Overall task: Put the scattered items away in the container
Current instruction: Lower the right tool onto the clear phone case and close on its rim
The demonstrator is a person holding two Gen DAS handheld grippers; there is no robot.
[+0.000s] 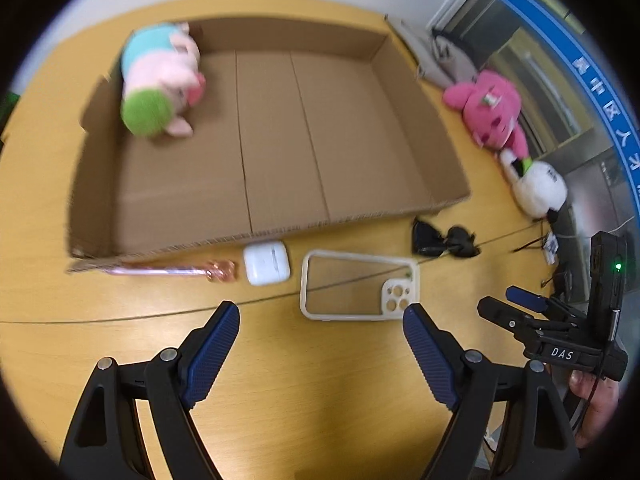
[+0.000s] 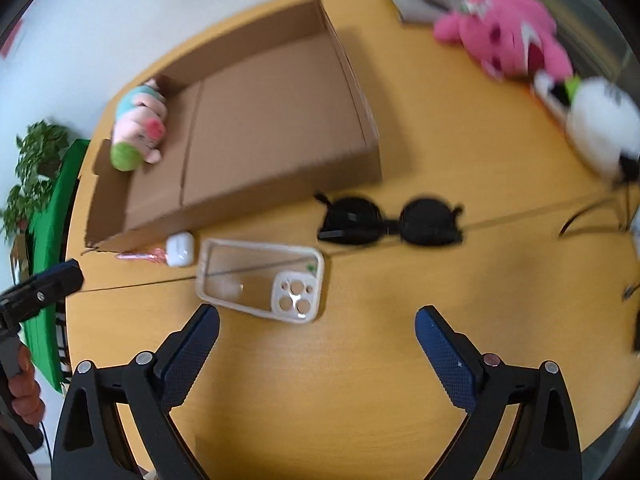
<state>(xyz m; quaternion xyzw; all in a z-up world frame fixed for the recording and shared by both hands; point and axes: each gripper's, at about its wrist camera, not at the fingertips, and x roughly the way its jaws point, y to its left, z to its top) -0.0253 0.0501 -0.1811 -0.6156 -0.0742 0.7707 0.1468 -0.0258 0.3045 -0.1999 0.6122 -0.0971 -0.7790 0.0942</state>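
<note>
Here I am holding both tools tilted steeply down over the desk [image 1: 280, 380]. My left hand-held gripper [image 1: 320, 320] is standing wide apart with nothing between its blue pads, hovering just short of the clear phone case [image 1: 358, 286]. My right hand-held gripper [image 2: 316, 324] is likewise spread wide and empty, its left finger just beside the same case, with the black sunglasses [image 2: 390, 222] lying further ahead.

The cardboard box [image 1: 360, 140] is sitting on the far side of the desk, and a pastel plush pig [image 1: 160, 80] is already lying in its far left corner. Just in front of the box's near wall are resting a white earbud case [image 1: 266, 262] and a pink pen-like item [image 1: 176, 270]; its exact nature is hard for me to make out.

Off to the right, outside the box, a pink plush [image 1: 492, 110] and a white plush [image 1: 538, 186] are lying near the desk edge, both smeared by blur in the right wrist view. My right hand [image 1: 596, 396] is showing only partly at the frame's rim.
</note>
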